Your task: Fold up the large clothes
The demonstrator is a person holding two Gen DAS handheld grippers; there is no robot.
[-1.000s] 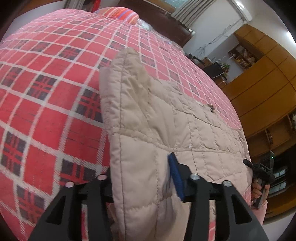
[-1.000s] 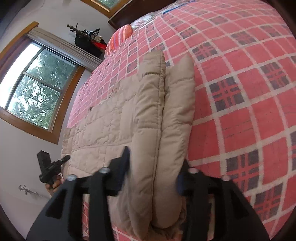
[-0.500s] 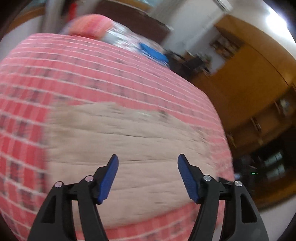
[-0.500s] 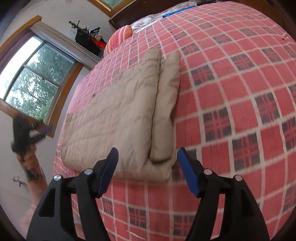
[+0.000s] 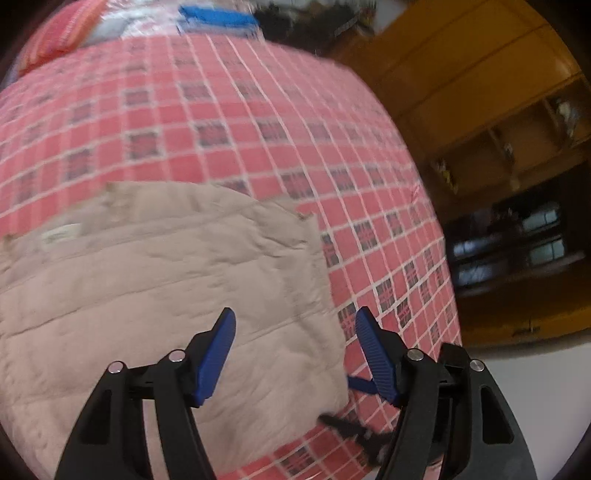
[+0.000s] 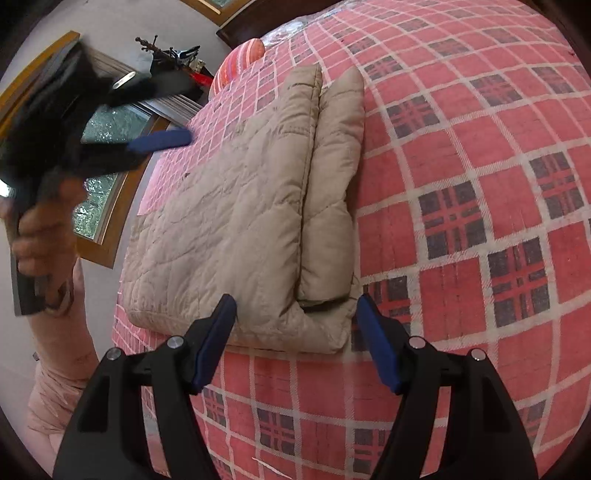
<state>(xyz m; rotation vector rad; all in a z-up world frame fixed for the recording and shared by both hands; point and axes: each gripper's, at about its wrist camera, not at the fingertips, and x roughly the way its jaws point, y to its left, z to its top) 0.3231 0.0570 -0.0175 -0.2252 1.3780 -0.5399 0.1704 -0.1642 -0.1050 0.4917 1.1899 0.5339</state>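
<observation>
A beige quilted jacket lies folded flat on the red plaid bedspread, one sleeve folded along its right side. In the left wrist view the same jacket fills the lower left. My left gripper is open above the jacket's near right corner and holds nothing. My right gripper is open just in front of the jacket's near edge, also holding nothing. The left gripper shows blurred in the right wrist view, held in a hand at the far left. The right gripper appears blurred in the left wrist view.
A striped pillow lies at the head of the bed, and a blue item rests beside the pillow. A window is on the left wall. Wooden cabinets stand past the bed's right side.
Both grippers have let go of the jacket, opened and pulled back. The left gripper has swung right along the jacket's near edge and now shows close in the right wrist view.
</observation>
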